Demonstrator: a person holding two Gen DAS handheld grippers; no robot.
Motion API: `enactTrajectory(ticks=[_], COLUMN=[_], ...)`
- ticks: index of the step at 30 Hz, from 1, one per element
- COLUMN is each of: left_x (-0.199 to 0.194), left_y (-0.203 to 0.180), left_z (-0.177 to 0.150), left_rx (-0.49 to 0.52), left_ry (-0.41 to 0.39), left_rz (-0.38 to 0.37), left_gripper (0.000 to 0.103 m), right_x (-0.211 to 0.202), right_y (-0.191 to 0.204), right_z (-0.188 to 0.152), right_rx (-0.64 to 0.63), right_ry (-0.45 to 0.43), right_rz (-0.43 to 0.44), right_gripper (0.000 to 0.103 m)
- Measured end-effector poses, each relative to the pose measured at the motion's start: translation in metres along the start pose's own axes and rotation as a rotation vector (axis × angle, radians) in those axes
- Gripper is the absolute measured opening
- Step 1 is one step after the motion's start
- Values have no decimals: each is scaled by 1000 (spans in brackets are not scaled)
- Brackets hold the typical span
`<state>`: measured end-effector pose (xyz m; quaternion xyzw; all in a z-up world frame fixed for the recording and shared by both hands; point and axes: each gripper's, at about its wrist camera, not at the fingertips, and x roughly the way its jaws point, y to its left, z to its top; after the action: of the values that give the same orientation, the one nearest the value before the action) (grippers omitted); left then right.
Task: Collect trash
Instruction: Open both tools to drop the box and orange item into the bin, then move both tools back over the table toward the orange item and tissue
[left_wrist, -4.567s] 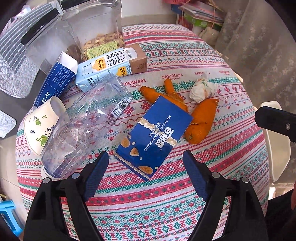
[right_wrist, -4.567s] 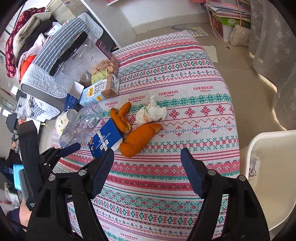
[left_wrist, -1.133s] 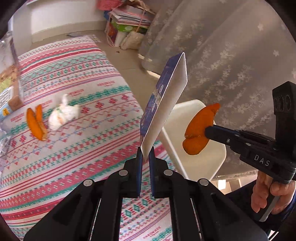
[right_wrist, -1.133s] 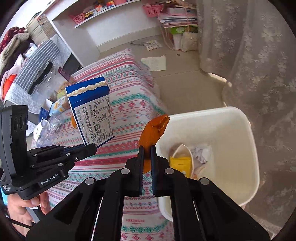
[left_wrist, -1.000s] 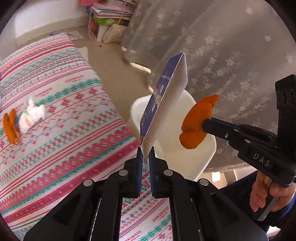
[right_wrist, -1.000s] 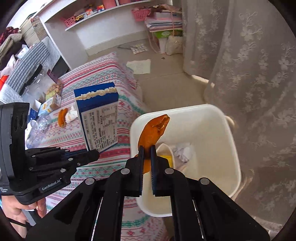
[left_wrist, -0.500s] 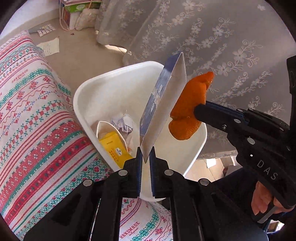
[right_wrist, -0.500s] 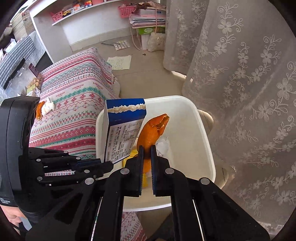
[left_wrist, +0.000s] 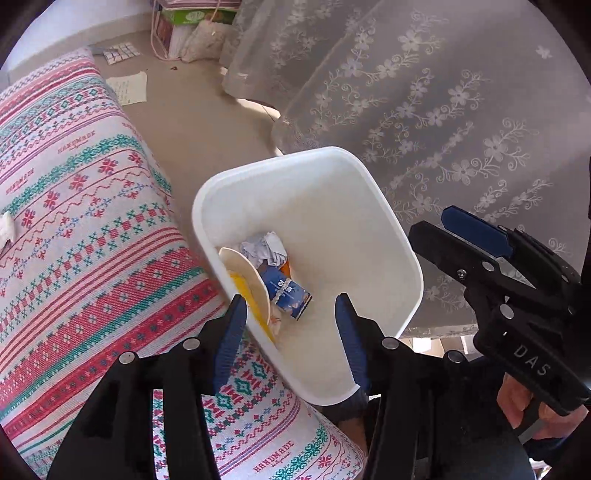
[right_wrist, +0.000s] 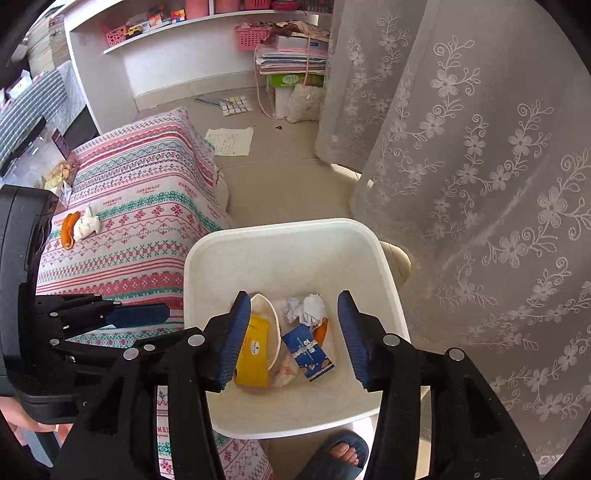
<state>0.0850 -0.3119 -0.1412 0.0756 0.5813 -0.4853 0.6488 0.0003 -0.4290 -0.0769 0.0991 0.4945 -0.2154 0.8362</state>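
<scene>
A white trash bin (left_wrist: 373, 206) (right_wrist: 284, 247) stands on the floor beside the table. Inside lie a blue biscuit box (left_wrist: 286, 291) (right_wrist: 308, 352), an orange peel (right_wrist: 320, 330), crumpled paper (right_wrist: 306, 304), a yellow packet (right_wrist: 253, 356) and a paper cup (right_wrist: 271, 332). My left gripper (left_wrist: 290, 338) is open and empty above the bin's near edge. My right gripper (right_wrist: 290, 332) is open and empty over the bin; it also shows in the left wrist view (left_wrist: 476, 236). An orange peel (right_wrist: 67, 227) and a white tissue wad (right_wrist: 86, 223) lie on the table.
The table has a striped pink and green cloth (left_wrist: 74, 240) (right_wrist: 140, 206). A lace curtain (right_wrist: 480, 166) hangs right of the bin. Paper sheets (right_wrist: 231, 142) and a stack of papers (right_wrist: 291, 48) lie on the floor beyond. A sandalled foot (right_wrist: 343, 450) is below the bin.
Both grippers have opened over the bin. The blue box and the orange peel have dropped from them into the bin.
</scene>
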Motion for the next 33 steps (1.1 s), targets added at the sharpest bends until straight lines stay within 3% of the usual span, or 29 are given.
enactTrajectory(ticks=[8,15,19,26,33], left_x=[-30,-70,-111,-153,-131], left_y=[36,83,130,198,215], left_z=[-2,-10,-18,-32,-27], left_rx=[-97,-250,-419,-625,-629], left_ry=[-65,-150,-256,-364,-325], left_rz=[37,204,268,247,284], left_gripper=[50,50,67,67,67], right_x=[-4,-1,3,15,41], right_y=[22,49,69,112,161], right_z=[13,27,38,62,73], right_rx=[1,0,5,-46,-88], right_ry=[-15,-12,4,-3,24], right_rz=[76,156,236,327,407], right_gripper=[54,54,54,58,60])
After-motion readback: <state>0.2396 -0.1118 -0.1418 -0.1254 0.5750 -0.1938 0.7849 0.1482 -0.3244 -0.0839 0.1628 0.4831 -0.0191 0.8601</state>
